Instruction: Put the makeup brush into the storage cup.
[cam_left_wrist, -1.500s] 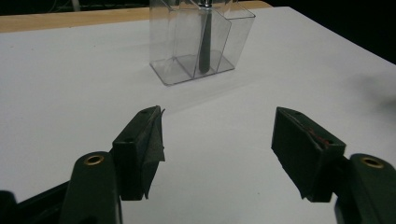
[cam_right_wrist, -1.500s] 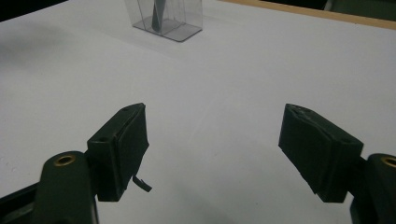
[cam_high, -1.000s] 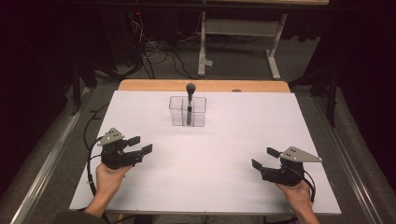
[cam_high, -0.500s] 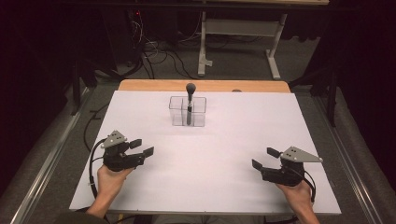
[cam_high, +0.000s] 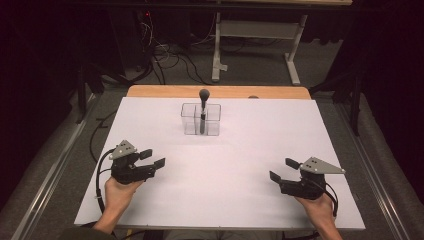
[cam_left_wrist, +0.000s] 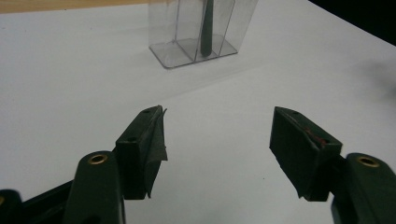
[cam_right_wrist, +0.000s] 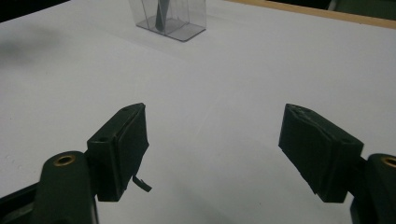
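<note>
A white tabletop (cam_high: 225, 165) spreads wide under both hands. Toward its far middle stands a clear divided box (cam_high: 201, 119), well apart from either tool, with a dark round-headed brush (cam_high: 203, 107) upright in a middle compartment. The left tool (cam_high: 150, 160) and right tool (cam_high: 282, 170) rest near the front edge, jaws spread, holding nothing.

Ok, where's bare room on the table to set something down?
Bare white table between the left gripper and right gripper, and both sides of the clear organizer. The only crowded spot is the organizer holding the dark brush, centre-back.
</note>
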